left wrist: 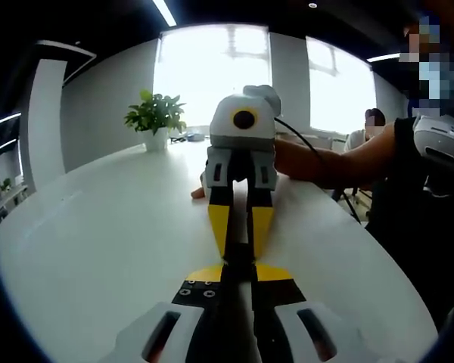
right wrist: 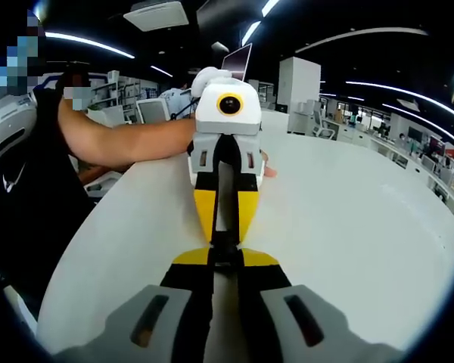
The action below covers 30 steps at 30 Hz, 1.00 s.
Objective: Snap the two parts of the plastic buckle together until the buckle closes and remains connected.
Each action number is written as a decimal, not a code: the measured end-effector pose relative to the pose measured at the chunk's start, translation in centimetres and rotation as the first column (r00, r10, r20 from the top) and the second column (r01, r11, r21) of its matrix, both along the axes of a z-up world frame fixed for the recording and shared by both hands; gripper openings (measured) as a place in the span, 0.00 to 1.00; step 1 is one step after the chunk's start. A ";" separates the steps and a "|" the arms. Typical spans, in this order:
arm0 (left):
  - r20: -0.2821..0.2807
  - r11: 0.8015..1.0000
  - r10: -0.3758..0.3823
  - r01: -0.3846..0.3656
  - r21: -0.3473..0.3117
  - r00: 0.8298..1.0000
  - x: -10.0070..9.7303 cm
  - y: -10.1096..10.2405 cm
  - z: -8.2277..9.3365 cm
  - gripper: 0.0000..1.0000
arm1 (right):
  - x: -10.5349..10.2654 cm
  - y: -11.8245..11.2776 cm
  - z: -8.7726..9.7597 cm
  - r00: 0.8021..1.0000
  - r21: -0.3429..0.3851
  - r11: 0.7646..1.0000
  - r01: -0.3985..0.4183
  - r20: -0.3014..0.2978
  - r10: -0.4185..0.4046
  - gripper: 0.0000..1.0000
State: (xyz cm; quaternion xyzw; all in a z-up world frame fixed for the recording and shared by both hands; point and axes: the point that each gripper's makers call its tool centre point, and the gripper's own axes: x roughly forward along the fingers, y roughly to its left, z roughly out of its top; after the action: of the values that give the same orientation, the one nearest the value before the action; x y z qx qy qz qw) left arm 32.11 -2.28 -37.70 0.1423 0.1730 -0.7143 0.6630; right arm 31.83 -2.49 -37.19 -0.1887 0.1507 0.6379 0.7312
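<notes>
Two grippers (left wrist: 239, 266) (right wrist: 225, 257), one table (left wrist: 98, 234).

The surface (left wrist: 98, 242) looks smooth, white and faintly glossy, catching window light at the upper middle of the left gripper view. The right gripper (left wrist: 238, 246) has matt yellow and black plastic jaws under a smooth white-grey shell. The left gripper (right wrist: 225, 227) looks alike.

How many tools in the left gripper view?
2: the left tool rising from the bottom edge, and the right tool facing it tip to tip over the white table.
</notes>
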 end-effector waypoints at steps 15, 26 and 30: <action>0.011 1.000 0.007 -0.008 0.008 1.000 0.4 -0.1 -0.1 0.10 | 0.1 -0.1 0.0 1.000 -0.004 1.000 0.011 0.007 -0.011 0.10; 0.020 0.957 0.070 -0.062 -0.283 0.997 1.4 -1.1 5.4 1.00 | 0.4 -0.4 0.9 1.000 0.040 0.999 0.024 0.007 -0.024 0.10; 0.020 0.974 0.116 -0.110 -0.198 0.993 2.3 -0.5 3.8 1.00 | 0.4 -0.4 0.7 1.000 0.034 0.999 0.020 0.004 -0.021 0.10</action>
State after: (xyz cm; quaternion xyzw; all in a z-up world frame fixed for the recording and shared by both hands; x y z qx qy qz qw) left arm 34.42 -2.79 -33.93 0.0773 0.0990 -0.6866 0.7161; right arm 32.19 -2.86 -36.47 -0.1758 0.1403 0.6325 0.7412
